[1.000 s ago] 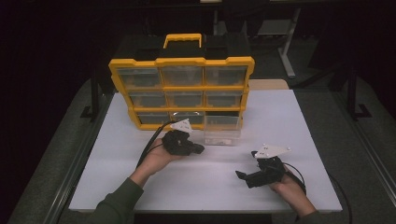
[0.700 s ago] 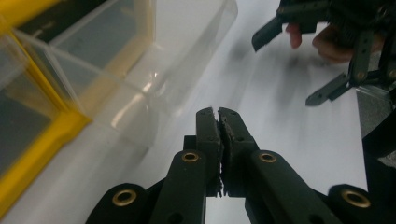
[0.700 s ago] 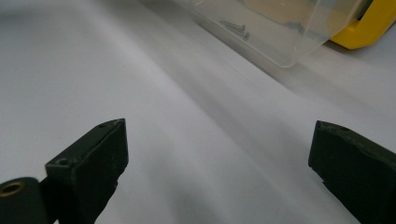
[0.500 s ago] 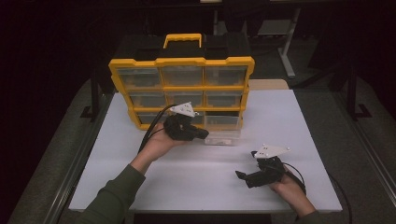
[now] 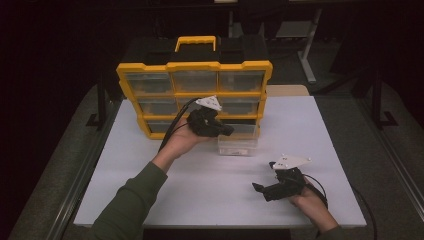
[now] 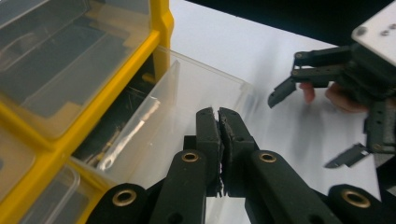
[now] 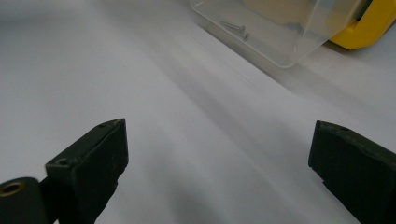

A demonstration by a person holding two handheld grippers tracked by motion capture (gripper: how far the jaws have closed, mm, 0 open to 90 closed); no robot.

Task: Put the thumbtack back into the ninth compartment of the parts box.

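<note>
1. High view: yellow organiser (image 5: 194,80) stands upright at the table's (image 5: 200,200) far side; 1 clear drawer (image 5: 238,144) at bottom right is pulled out onto the table surface.
2. Left gripper (image 5: 227,131) hovers above that drawer, jaws pressed together, pinching nothing visible.
3. Right gripper (image 5: 261,189) rests low near the front edge, jaws spread wide, empty, well apart from the drawer.
4. Progress, judged: the drawer is open; whatever follows with its contents looks not yet started.
5. Right gripper view: 1 small screw (image 7: 235,27) lies in the drawer.
6. Hard to tell: what the other drawers hold; glare blurs the rest of the open drawer's contents.
</note>
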